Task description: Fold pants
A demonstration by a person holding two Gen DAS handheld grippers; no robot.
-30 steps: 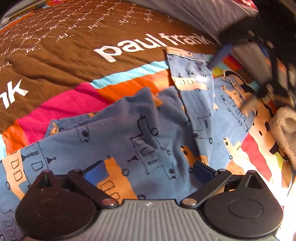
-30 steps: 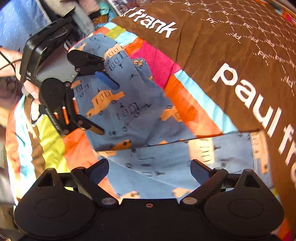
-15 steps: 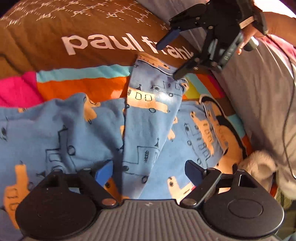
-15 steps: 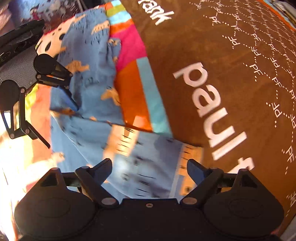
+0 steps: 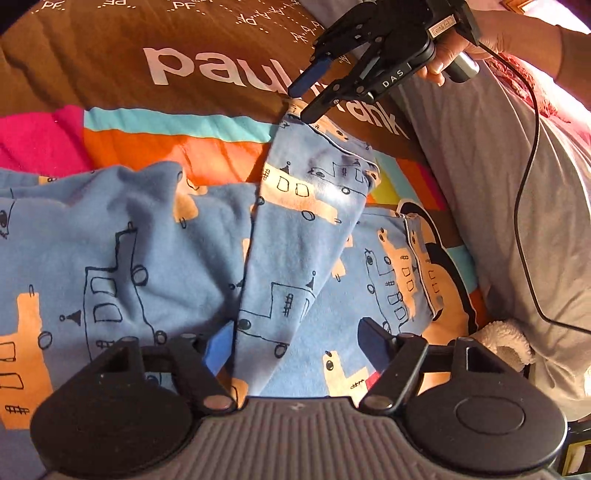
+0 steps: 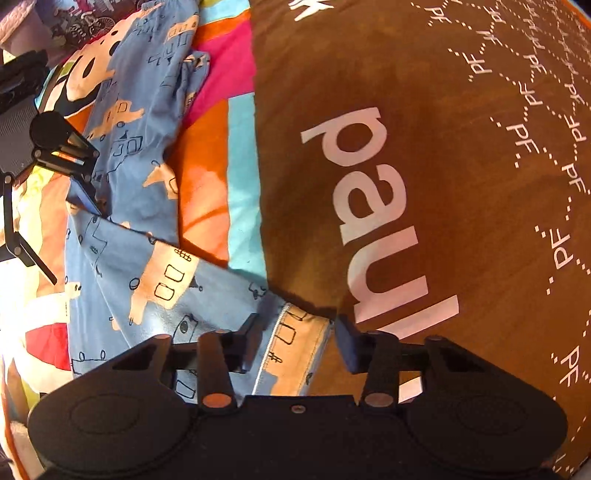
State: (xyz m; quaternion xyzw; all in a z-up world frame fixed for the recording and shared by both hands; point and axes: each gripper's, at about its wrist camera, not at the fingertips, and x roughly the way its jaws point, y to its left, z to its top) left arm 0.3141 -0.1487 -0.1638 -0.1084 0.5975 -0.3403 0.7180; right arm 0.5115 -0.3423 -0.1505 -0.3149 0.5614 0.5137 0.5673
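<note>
Blue pants [image 5: 147, 240] printed with orange vehicles lie crumpled on a brown and striped bedspread [image 5: 207, 33]. One leg [image 5: 306, 206] runs up toward the lettering. At the bottom of the left wrist view my left gripper [image 5: 295, 347] straddles a raised fold of that leg. Its jaws are closing and the pads are clear of the cloth. My right gripper [image 6: 299, 343] points down over the leg's hem [image 6: 295, 332]. The hem lies flat between its closing jaws, not pinched. The right gripper [image 5: 304, 101] also shows far up in the left wrist view.
A grey pillow or sheet [image 5: 480, 177] rises along the right side, with a black cable [image 5: 532, 221] across it. A white fluffy item [image 5: 506, 339] lies at its foot. A person's hand [image 5: 465, 40] holds the right gripper. Patterned fabric [image 6: 85, 18] lies beyond the pants.
The right gripper has swung across and down onto the leg's hem, with its jaws narrowing. The left gripper has rolled and shifted along the pants, and its jaws have narrowed around the fold.
</note>
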